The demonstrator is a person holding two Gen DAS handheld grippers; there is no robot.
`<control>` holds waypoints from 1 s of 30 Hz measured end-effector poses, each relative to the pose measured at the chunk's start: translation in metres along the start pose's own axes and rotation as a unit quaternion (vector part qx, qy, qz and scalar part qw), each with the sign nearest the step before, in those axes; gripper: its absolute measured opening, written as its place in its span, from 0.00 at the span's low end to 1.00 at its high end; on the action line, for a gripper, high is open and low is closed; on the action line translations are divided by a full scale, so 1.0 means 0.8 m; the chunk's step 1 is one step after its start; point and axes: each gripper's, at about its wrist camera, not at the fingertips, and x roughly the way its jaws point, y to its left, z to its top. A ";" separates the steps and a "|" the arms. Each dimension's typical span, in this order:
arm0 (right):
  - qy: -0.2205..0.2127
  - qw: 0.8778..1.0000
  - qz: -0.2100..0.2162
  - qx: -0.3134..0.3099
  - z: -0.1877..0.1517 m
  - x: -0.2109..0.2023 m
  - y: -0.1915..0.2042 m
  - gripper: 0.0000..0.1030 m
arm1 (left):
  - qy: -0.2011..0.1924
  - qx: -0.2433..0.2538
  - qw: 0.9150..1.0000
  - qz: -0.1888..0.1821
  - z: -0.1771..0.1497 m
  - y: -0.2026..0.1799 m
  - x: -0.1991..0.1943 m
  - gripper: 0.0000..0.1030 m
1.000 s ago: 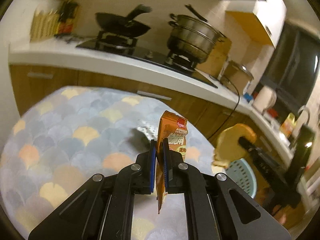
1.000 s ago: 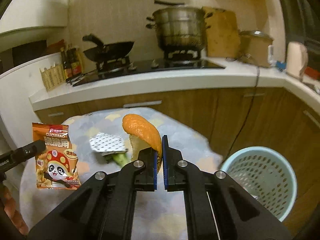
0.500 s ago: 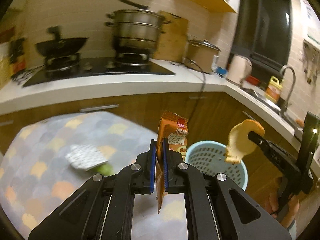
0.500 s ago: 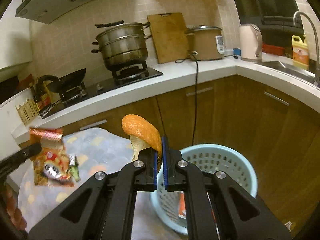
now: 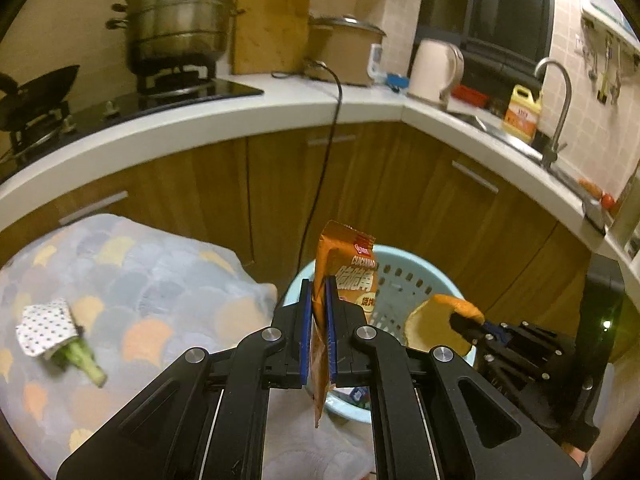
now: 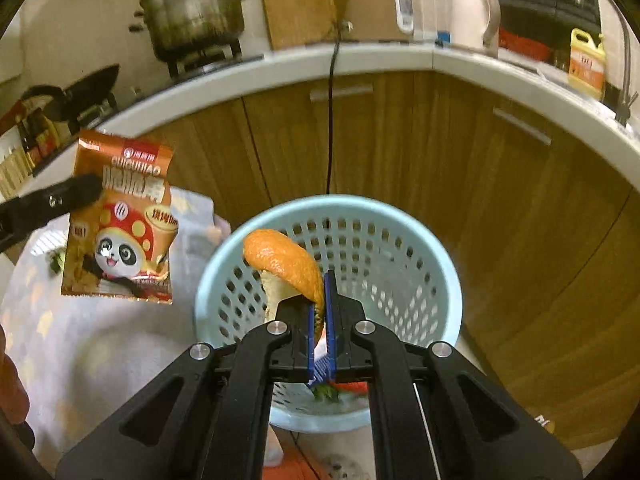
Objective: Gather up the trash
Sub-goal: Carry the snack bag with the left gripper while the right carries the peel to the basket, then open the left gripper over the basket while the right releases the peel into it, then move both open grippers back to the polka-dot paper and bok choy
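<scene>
While some trash already lies in the bin (image 6: 404, 240), the right gripper (image 6: 319, 308) pinches a peel (image 6: 280, 256) over it, the left gripper (image 5: 319, 312) pinches a packet (image 5: 352, 276) beside, and wrapped scraps (image 5: 48, 326) remain uncollected.

"CUICUIJIAO" on snack bag (image 5: 352, 276)

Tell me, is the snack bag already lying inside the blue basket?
No, the snack bag hangs in the air, clamped in the left gripper, beside the blue basket rather than in it.
</scene>
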 end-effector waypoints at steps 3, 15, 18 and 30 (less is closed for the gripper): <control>0.023 1.000 -0.004 -0.012 -0.005 0.015 0.000 0.03 | 0.000 0.026 1.000 0.018 -0.004 -0.015 0.012 0.05; 0.084 0.996 0.005 -0.019 -0.015 0.040 -0.001 0.13 | 0.024 0.030 0.999 0.006 -0.008 -0.019 0.031 0.37; 0.085 0.996 0.004 -0.015 -0.017 0.039 -0.002 0.18 | 0.022 0.027 0.999 0.008 -0.009 -0.014 0.026 0.37; 0.061 0.998 0.028 -0.015 -0.023 0.006 0.012 0.56 | -0.019 -0.001 0.999 0.043 -0.010 0.040 -0.025 0.41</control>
